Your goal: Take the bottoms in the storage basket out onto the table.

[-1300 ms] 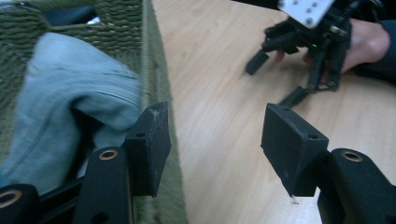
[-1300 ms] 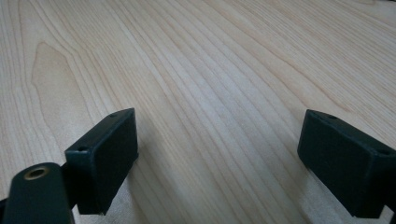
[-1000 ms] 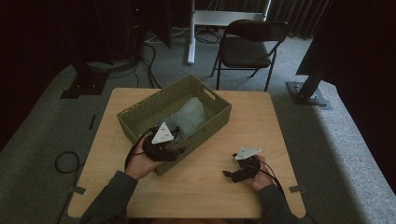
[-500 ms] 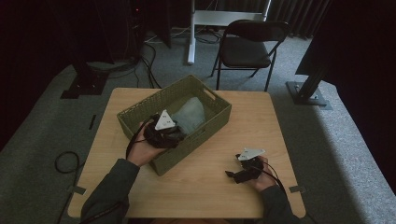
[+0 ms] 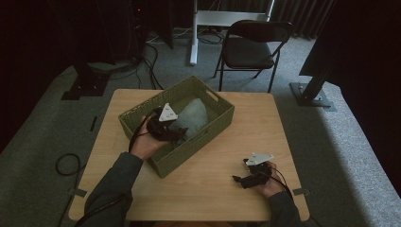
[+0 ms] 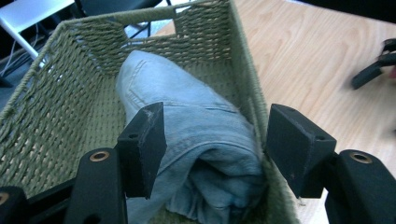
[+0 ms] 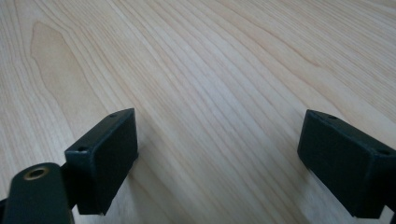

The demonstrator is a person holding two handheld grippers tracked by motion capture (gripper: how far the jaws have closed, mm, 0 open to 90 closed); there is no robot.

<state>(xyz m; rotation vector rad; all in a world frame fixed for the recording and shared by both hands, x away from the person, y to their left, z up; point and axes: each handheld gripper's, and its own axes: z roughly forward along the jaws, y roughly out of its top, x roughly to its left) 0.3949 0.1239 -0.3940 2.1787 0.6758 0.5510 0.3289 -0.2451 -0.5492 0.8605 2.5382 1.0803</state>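
The left gripper (image 6: 212, 149) is hanging over the near end of the woven green basket (image 5: 137, 124), jaws spread wide and holding nothing, straddling the near end of the folded blue jeans (image 6: 187, 135) lying inside. Those jeans are sitting along the basket's right wall, with the far end reaching toward the handle cut-out. Over at the near right of the table (image 5: 213, 189), the right gripper (image 5: 243, 178) is resting low above bare wood, jaws wide apart too, gripping nothing. Now the risk, as I'm reading it: the left gripper's right-hand jaw is lining up just about over the basket's rim, so a straight drop could be pinching wicker along with denim, or lifting and dragging the whole basket. The roll is also looking loose at the near end, so a shallow bite could be catching only the top layer and letting the rest unfurl. And nothing is steadying the basket, since the other gripper is well apart from it.
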